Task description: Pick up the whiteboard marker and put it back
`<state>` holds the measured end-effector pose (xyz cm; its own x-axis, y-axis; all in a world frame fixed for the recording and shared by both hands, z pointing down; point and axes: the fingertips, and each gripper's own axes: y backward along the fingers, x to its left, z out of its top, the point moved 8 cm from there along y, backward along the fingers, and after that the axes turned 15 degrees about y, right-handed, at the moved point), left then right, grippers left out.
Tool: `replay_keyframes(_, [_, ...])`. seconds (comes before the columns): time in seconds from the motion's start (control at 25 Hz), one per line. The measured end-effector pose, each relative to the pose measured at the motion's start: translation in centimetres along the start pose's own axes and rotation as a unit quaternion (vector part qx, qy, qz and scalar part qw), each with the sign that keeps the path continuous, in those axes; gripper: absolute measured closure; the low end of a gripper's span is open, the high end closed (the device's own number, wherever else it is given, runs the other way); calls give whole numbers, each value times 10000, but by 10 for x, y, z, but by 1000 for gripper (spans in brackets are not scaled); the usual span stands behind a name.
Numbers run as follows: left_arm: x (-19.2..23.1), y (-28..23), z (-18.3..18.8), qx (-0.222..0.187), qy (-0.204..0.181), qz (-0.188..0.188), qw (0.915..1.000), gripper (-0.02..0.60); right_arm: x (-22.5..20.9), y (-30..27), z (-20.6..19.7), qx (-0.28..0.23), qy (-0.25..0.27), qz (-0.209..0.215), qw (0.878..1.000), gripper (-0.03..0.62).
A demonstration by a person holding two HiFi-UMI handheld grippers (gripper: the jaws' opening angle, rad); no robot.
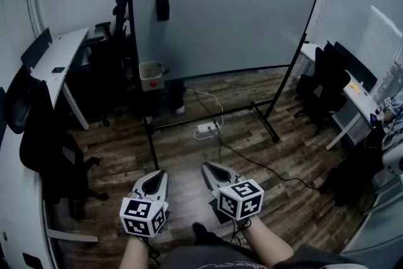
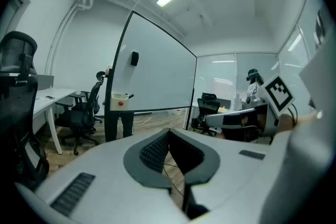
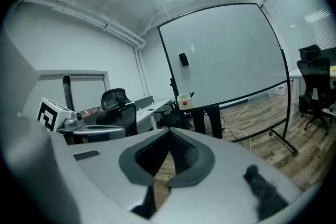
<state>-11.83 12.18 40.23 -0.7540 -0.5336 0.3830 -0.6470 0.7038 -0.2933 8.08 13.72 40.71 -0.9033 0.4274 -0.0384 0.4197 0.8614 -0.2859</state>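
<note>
A big whiteboard (image 1: 220,9) on a wheeled stand fills the middle of the room. A small cream holder box (image 1: 151,75) with a red dot hangs at its lower left corner, and a dark marker (image 1: 165,72) pokes out of its right side. The box (image 2: 119,102) and marker (image 2: 129,96) also show in the left gripper view, and the box (image 3: 184,102) in the right gripper view. My left gripper (image 1: 160,172) and right gripper (image 1: 205,165) are held side by side low in the head view, well short of the board. Both are shut with nothing between the jaws.
A black eraser (image 1: 162,8) sticks on the board. A power strip (image 1: 206,129) and cables lie by the stand's foot (image 1: 264,120). Someone's legs (image 1: 178,97) show behind the board. Office chairs (image 1: 44,142) and a desk (image 1: 60,57) line the left; more chairs (image 1: 327,88) stand at the right.
</note>
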Motion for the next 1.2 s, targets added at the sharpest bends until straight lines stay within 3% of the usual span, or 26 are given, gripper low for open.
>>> replay_keyframes(0.48, [5,28,-7,-61,75,49,9999,568,25,13,-5,44,82,-16,10000,571])
replay_keyframes(0.92, [-5,36,-19,14,64,-238,9997,568,33,30,-14,-134,-192,-375,9990,569])
replay_keyframes(1.2, [17,27,-11,-88,77,-26,9999,568,22,-2,-8,-266,-106,-353,9990,569])
